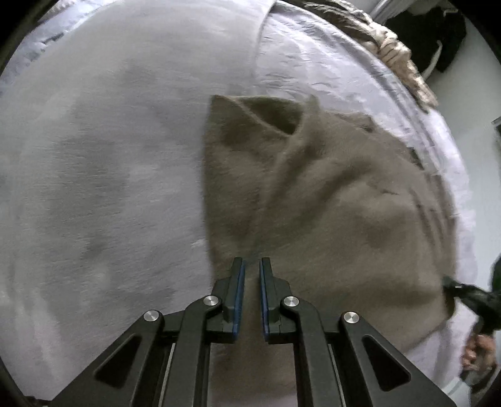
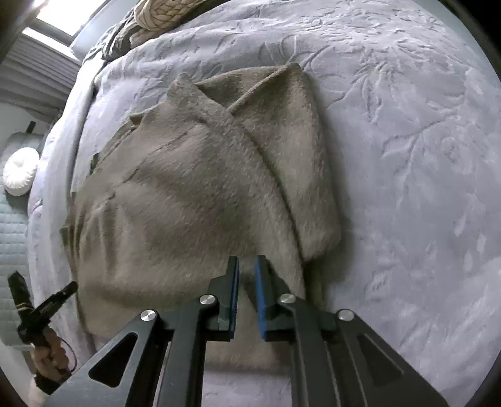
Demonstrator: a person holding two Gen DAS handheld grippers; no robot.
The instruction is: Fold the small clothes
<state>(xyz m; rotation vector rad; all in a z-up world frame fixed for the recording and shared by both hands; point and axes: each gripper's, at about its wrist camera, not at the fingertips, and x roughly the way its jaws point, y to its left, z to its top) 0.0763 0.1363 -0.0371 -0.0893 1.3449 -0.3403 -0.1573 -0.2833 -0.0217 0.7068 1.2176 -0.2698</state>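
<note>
A taupe fuzzy garment (image 1: 328, 203) lies on the pale lilac bedspread (image 1: 94, 156), its sleeves crossed over the body at the far end. My left gripper (image 1: 252, 263) is shut on the garment's near edge, with fabric pinched between the blue pads. In the right wrist view the same garment (image 2: 188, 194) spreads ahead, and my right gripper (image 2: 247, 263) is shut on its near edge, cloth draped over one finger. Each gripper shows in the other's view: the right gripper (image 1: 466, 292) at the far right, the left gripper (image 2: 40, 306) at the lower left, each held by a hand.
The embossed bedspread (image 2: 407, 156) stretches wide to the right of the garment. A chunky knit throw (image 2: 162, 12) and pillows lie at the bed's head. A round white cushion (image 2: 20, 175) rests beyond the bed's left side. Dark clothing (image 1: 438, 31) hangs past the bed.
</note>
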